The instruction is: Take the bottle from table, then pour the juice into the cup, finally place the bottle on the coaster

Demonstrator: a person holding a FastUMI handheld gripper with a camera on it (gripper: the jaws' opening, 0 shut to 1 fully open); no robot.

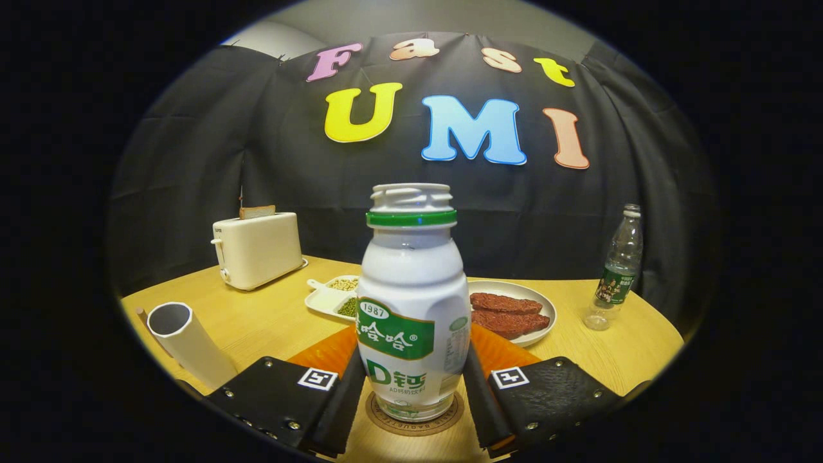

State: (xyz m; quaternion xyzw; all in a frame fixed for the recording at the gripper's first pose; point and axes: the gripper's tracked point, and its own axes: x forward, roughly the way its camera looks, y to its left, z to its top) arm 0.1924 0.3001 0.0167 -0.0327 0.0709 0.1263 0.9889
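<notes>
Gripper view: bottle (pixel 413 302) stands upright on the coaster (pixel 415 415), cap off, held between the fingers (pixel 350 392) of the gripper (pixel 415 399), which press on both its sides. The cup (pixel 186 341) stands to the left, near the fingers, with a toaster (pixel 257 249) beyond it. Judging by this, placing looks nearly done and only release remains. Risks: if one finger drags as the grip opens, the tall open bottle could tip and spill; pulling back at an angle could nudge it off the coaster or toward the plate (pixel 543 302) behind

Cloth-walled booth: table (pixel 270 321), toaster (pixel 257 249), plated food (pixel 511 312).
</notes>
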